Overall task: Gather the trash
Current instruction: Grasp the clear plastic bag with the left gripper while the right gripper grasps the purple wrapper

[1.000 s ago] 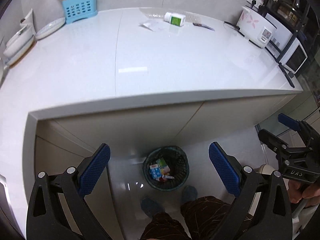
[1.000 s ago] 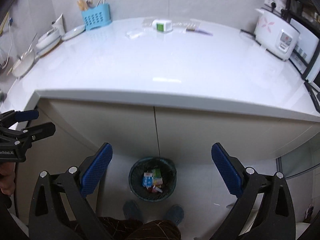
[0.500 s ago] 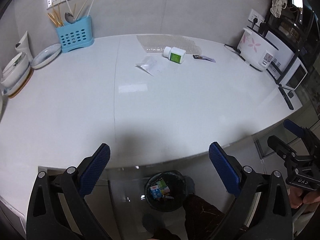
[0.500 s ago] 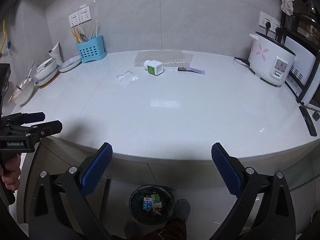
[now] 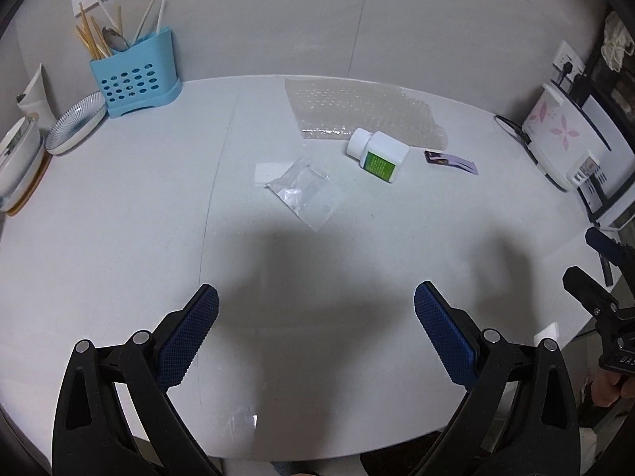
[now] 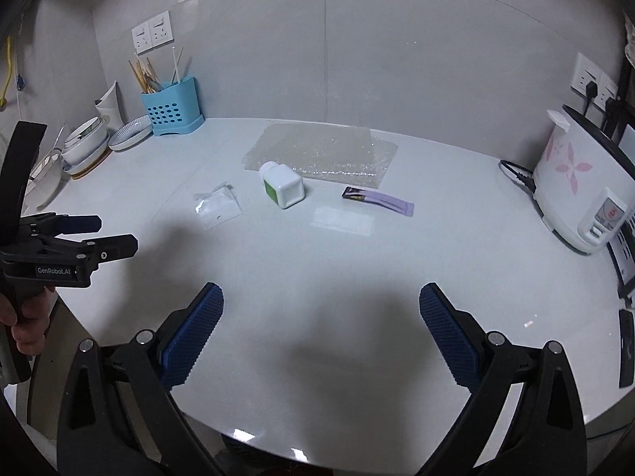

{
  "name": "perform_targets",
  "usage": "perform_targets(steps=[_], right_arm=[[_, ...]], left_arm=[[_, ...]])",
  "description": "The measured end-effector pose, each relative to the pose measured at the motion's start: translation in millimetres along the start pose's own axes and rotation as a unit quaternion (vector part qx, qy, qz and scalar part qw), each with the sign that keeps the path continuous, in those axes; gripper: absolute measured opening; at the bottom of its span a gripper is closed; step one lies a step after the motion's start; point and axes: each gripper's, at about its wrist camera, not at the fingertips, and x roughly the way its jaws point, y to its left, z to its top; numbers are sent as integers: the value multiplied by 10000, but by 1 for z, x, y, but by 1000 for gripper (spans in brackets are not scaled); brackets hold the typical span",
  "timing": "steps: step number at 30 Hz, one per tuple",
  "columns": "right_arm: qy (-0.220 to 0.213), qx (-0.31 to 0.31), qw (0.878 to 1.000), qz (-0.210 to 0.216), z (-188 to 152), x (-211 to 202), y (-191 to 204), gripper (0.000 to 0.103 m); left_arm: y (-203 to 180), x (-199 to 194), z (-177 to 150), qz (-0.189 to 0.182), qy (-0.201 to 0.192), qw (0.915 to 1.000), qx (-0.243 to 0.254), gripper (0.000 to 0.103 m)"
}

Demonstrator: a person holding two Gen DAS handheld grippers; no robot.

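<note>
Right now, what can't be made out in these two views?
- Bin: hidden below the counter edge in both views.
- Bottle label: too small to read in either view.
- Purple sachet print: too small to read.
- Clear bag contents: unclear through the see-through film.
- Rice cooker: cut off by the left view's fisheye edge.

Glossy smooth white countertop, clear crinkled plastic bag (bubble wrap likewise), perforated plastic caddy

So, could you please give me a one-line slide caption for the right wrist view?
Open right tool over white counter facing bottle, clear bag, purple wrapper.
</note>
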Motion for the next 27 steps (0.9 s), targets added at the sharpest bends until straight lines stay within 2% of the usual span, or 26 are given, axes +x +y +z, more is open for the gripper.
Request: perform_targets(steps=[11, 21, 27], right_arm=[[379, -396, 9977, 397, 46, 59, -56, 95], [590, -750, 9932, 670, 73, 104, -84, 95], [760, -955, 9889, 848, 89, 136, -88, 95]], left_arm=[[-5, 81, 65, 477, 408, 9974, -365, 97], [5, 137, 83, 874, 831, 9880, -966, 96], [2, 149, 88, 1105, 1017, 9831, -1043, 81]])
